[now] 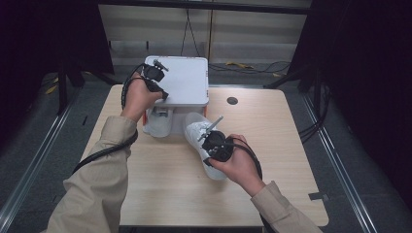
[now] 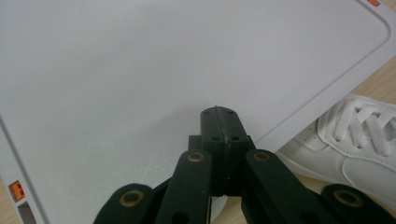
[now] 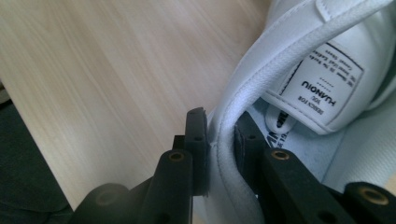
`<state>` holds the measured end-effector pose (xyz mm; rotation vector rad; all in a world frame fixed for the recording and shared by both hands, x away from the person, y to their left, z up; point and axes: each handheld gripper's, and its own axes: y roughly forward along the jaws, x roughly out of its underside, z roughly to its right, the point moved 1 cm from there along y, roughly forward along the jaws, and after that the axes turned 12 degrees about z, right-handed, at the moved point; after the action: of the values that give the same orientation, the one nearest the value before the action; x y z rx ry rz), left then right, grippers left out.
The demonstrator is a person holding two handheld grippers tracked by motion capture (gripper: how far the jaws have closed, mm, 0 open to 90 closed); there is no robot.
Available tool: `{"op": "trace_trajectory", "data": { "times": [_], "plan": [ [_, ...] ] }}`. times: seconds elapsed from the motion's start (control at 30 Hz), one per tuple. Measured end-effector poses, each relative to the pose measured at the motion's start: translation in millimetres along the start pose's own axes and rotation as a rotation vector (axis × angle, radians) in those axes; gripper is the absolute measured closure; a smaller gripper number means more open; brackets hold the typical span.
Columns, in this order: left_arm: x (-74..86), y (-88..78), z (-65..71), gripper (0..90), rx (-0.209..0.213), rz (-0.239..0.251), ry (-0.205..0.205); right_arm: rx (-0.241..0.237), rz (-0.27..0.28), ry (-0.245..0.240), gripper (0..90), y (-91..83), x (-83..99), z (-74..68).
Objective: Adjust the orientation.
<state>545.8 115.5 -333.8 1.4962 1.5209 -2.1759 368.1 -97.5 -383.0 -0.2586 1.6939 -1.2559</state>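
A white box with a flat lid (image 1: 184,80) (image 2: 140,84) stands at the back of the wooden table. My left gripper (image 1: 164,94) (image 2: 220,114) is shut with nothing between its jaws, and its tip rests on the lid near the left front edge. A white lace-up sneaker (image 1: 194,128) (image 2: 355,140) (image 3: 308,84) lies just in front of the box. My right gripper (image 1: 208,143) (image 3: 220,120) is shut on the sneaker's padded collar, one jaw outside and one inside the shoe. A label on the tongue shows inside the opening.
Below the lid's front left sits a white lower part of the box (image 1: 158,124); I cannot make out what it holds. The table (image 1: 170,194) has a round cable hole (image 1: 232,101) at the back right. Cables lie on the floor behind.
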Motion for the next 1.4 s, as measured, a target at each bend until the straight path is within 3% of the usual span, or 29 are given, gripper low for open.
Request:
{"op": "trace_trajectory", "data": {
  "times": [0.03, 0.43, 0.67, 1.13, 1.27, 1.4],
  "plan": [
    [0.0, 0.0, -0.2, 90.0, 0.003, -0.001, -0.002, -0.004, 0.021, 0.0, 78.3, -0.5, -3.0, -1.9],
    [3.4, -0.5, -0.2, 90.0, 0.007, 0.03, -0.025, 0.003, 0.034, -0.025, 78.4, 2.9, -16.8, -7.5],
    [3.9, -1.0, -1.2, 90.0, 0.015, 0.033, -0.025, 0.009, 0.056, -0.02, 78.5, 10.9, -28.9, -2.4],
    [2.7, -0.9, 1.0, 90.0, 0.008, 0.019, -0.006, 0.036, 0.068, 0.017, 78.0, 43.7, -43.5, 8.6],
    [2.8, -1.1, 1.1, 90.0, 0.009, 0.016, -0.003, 0.033, 0.061, 0.035, 78.1, 64.9, -45.7, 12.5],
    [2.9, -1.2, 1.5, 90.0, 0.008, 0.017, -0.004, 0.031, 0.061, 0.033, 77.1, 74.9, -50.2, 10.2]
  ]
}}
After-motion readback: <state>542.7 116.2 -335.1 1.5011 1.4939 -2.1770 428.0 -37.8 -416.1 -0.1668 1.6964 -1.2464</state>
